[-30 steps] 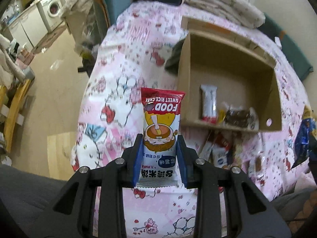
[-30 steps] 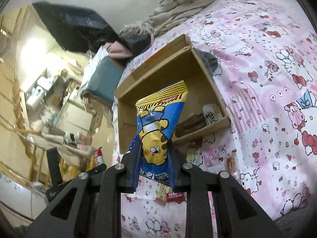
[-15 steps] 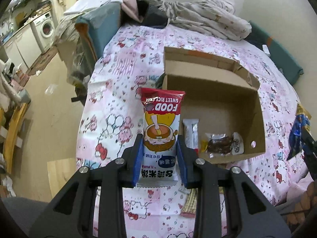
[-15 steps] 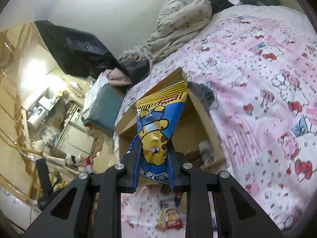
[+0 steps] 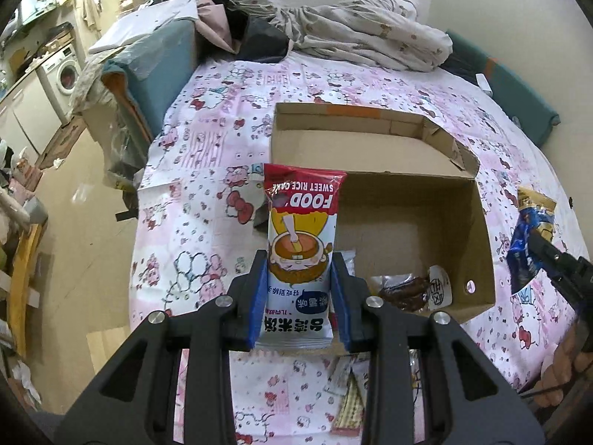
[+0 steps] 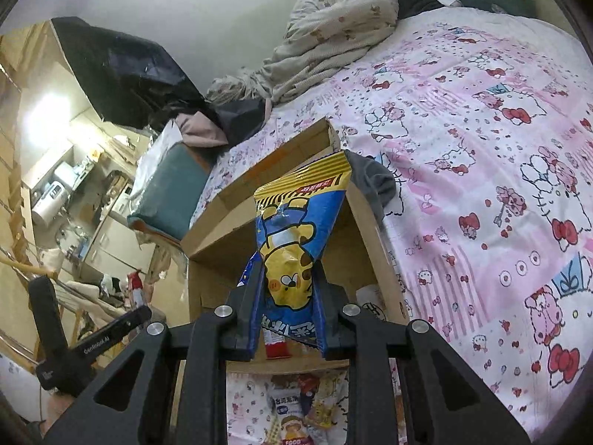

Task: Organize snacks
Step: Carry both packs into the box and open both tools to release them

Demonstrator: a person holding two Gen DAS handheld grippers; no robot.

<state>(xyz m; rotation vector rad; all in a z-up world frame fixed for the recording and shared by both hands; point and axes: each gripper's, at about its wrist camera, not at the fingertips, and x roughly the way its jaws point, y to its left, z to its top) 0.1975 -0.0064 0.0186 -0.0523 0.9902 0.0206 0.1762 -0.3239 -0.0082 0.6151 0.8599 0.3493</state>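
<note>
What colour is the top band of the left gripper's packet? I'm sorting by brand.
Red, with white lettering, on the rice cake packet; the left wrist view shows it best.

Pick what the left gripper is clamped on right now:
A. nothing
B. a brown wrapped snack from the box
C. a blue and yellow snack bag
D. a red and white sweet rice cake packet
D: in the left wrist view the left gripper pinches the red and white sweet rice cake packet between its blue pads.

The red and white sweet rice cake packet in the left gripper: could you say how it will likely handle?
The red and white sweet rice cake packet stands straight above the left gripper, so probably fairly stiff. Its glossy wrapper may be slippery. It looks light.
</note>
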